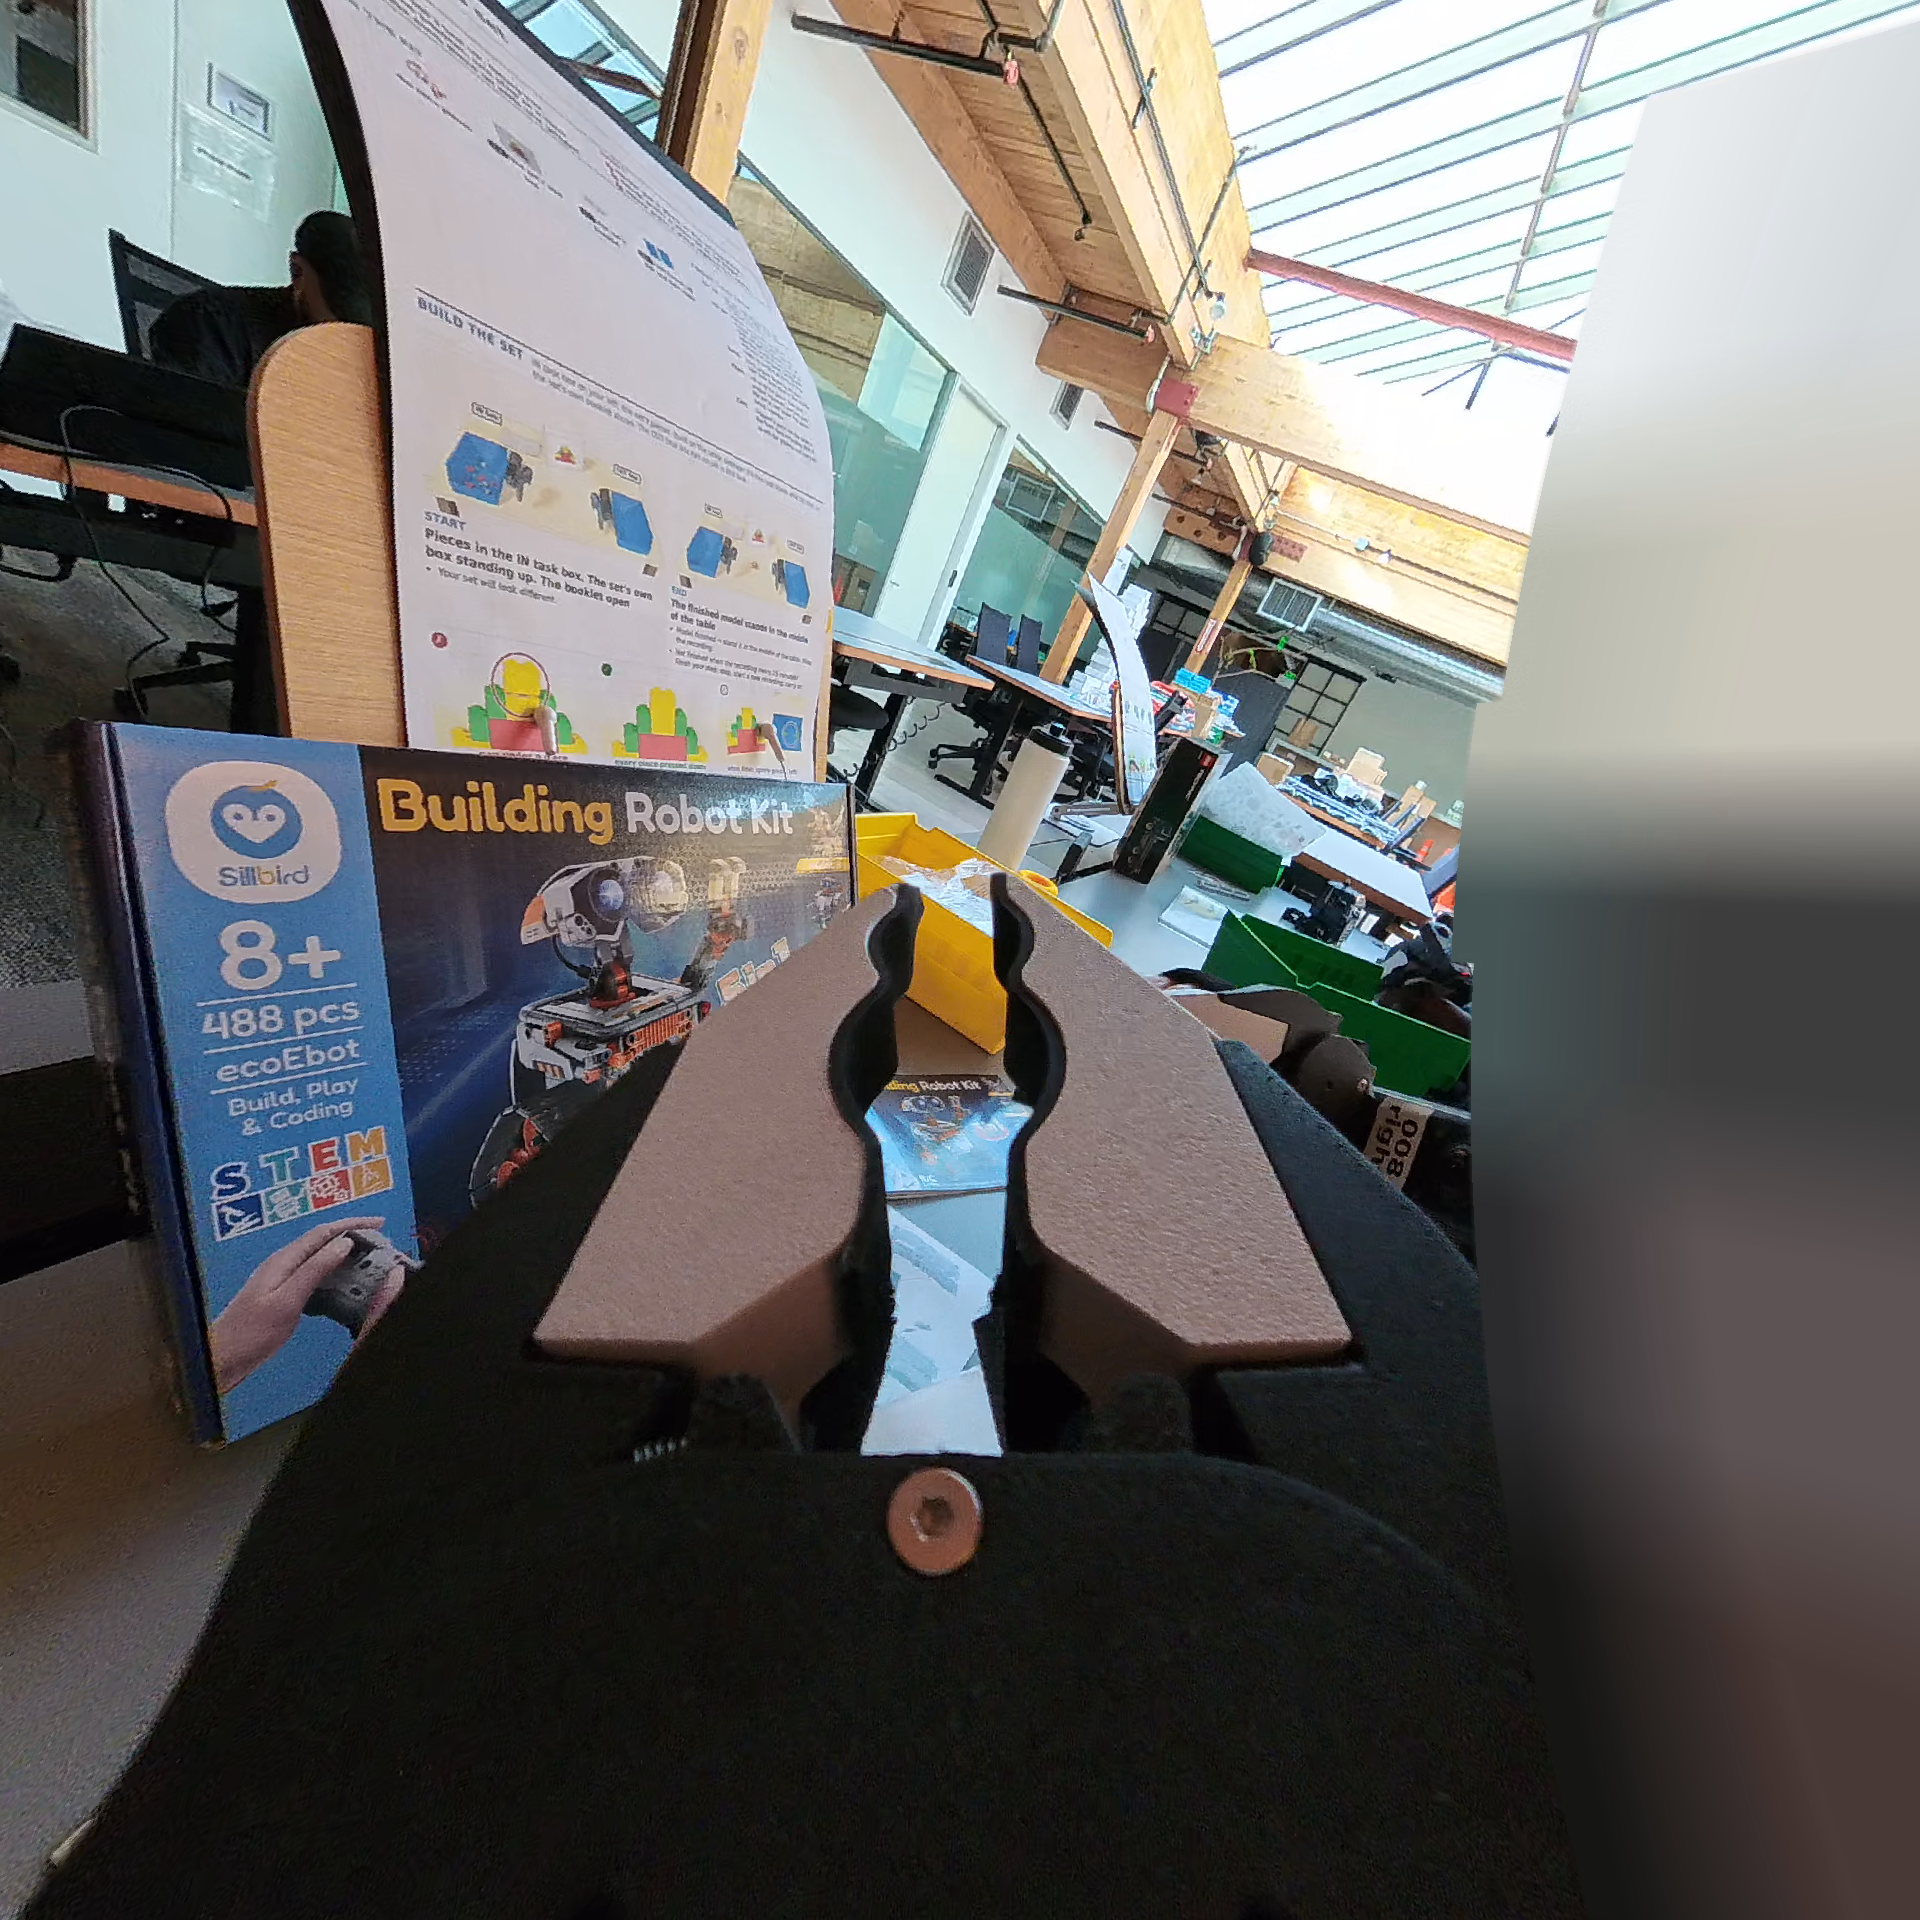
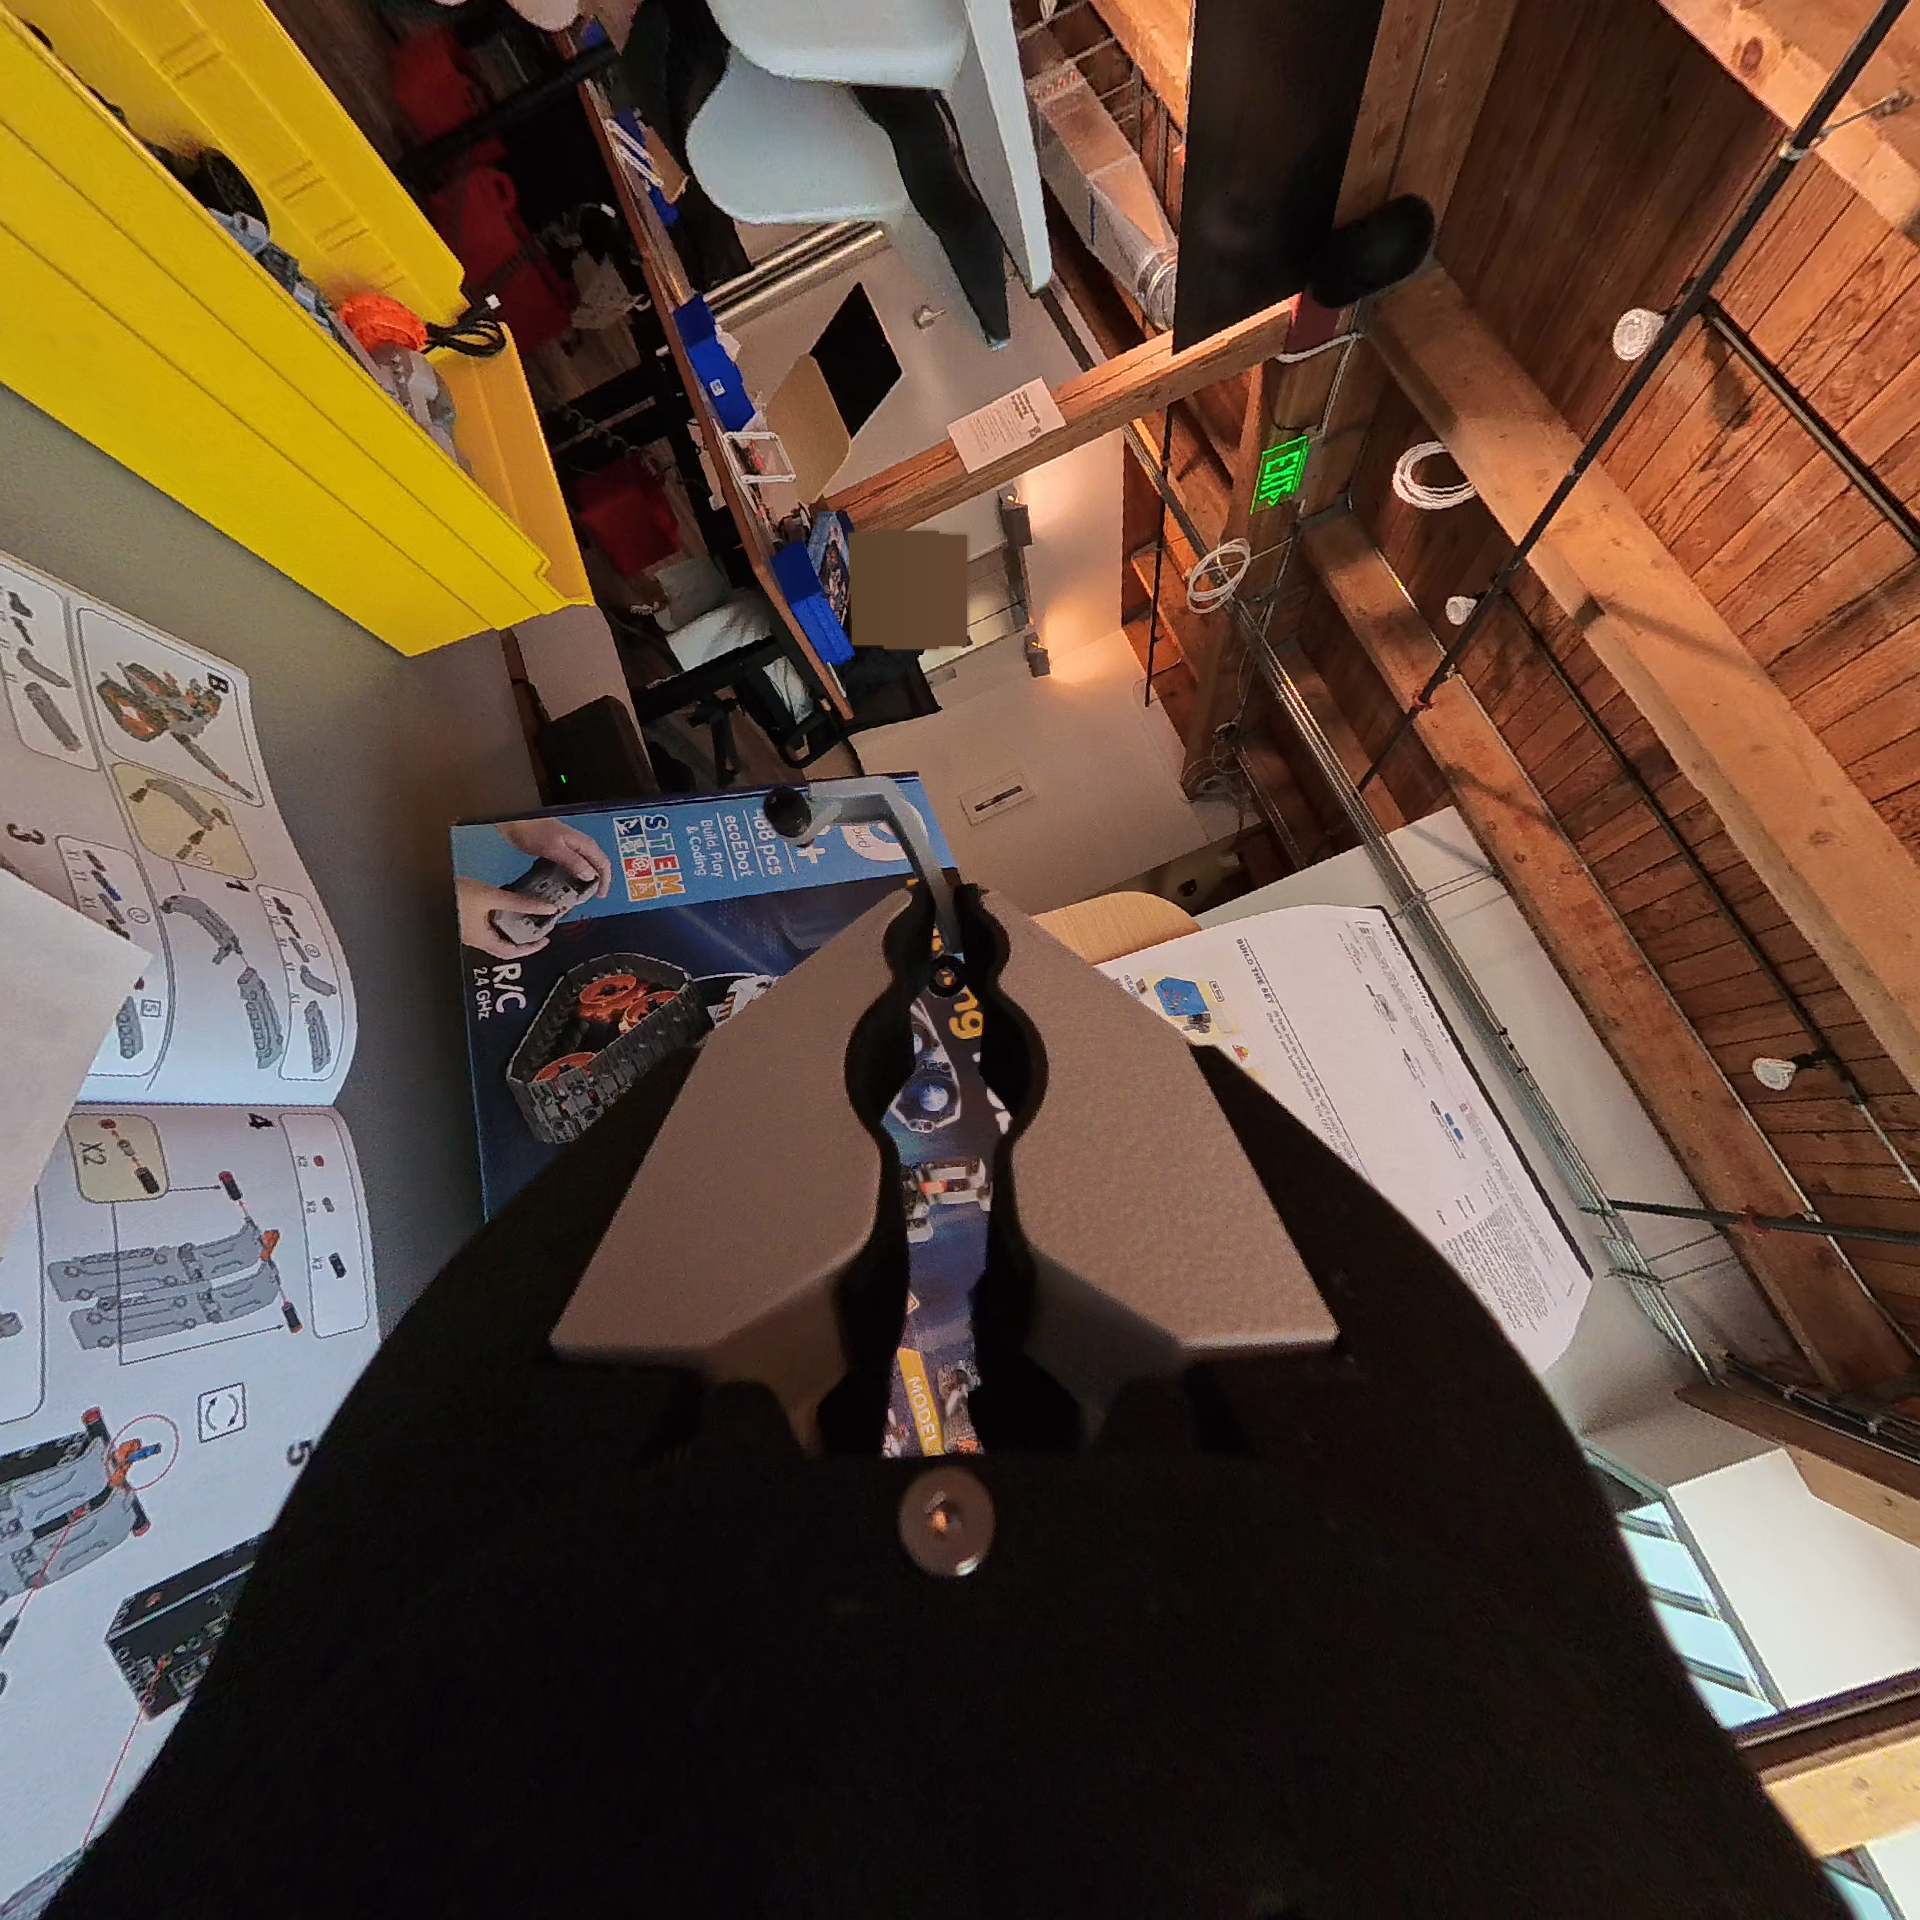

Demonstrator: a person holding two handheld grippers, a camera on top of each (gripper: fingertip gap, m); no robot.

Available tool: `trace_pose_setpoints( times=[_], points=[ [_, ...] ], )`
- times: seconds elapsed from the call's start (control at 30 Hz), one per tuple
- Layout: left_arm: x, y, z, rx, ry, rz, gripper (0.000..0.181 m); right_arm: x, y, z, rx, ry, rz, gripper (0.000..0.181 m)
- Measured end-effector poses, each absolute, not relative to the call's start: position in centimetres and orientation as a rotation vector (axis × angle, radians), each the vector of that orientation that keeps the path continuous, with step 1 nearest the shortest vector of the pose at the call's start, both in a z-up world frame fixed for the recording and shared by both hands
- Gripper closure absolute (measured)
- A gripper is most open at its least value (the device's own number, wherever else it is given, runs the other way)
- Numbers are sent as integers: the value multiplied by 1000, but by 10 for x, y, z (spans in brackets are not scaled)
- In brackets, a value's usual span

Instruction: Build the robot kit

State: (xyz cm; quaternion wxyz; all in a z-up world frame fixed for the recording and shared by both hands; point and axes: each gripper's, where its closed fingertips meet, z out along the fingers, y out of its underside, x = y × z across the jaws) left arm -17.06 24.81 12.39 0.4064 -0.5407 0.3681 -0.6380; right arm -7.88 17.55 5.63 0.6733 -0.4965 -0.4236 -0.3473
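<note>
Grey angled beam (image 2: 902,831) | pinched at the tips of your right claw (image 2: 940,914), above the kit box (image 2: 582,997) | left claw (image 1: 943,909) slightly apart, empty, near yellow bin (image 1: 951,961)

The left gripper (image 1: 956,891), a black body with two tan, matte, wedge-shaped fingers (image 1: 748,1122), pointed forward and somewhat upward. Its wavy-edged jaws stood a narrow gap apart at the tips, with nothing between them. The right gripper (image 2: 943,904), of the same black body with grey-tan wedge fingers (image 2: 1122,1122), was rolled onto its side, so the room lay turned in its view. Its jaws were pinched at the very tips on a thin grey angled plastic beam (image 2: 914,831), which stuck out ahead of the fingertips.
</note>
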Motion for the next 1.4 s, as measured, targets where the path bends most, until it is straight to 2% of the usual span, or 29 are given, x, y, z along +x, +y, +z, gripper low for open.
trace_pose_setpoints(
  times=[0.33, 0.43, 0.6, 0.67, 0.83, 1.2, 1.37, 1.4],
  points=[
    [-163, 245, 115, -1402, 972, -1616, 168, -77, 180, 44, -1151, -983, -785, 179],
    [-159, 243, 105, -1435, 1029, -1592, 167, -73, 189, 21, -1315, -1016, -689, 179],
    [-150, 243, 76, -1536, 1168, -1463, 164, -80, 195, -47, -1992, -709, 166, 181],
    [-145, 236, 65, -1572, 1234, -1478, 163, -90, 193, -49, -2075, -524, 501, 181],
    [-132, 220, 40, -1608, 1410, -1439, 156, -98, 189, -42, -2075, -300, 890, 181],
    [-109, 192, -7, -1604, 1735, -1182, 146, -98, 191, -41, -2108, -97, 1033, 181],
    [-107, 207, -15, -1606, 1725, -1049, 155, -101, 194, -35, -2088, -54, 1055, 181],
    [-107, 204, -14, -1585, 1744, -1060, 163, -103, 195, -34, -2089, -49, 1052, 181]
  ],
)
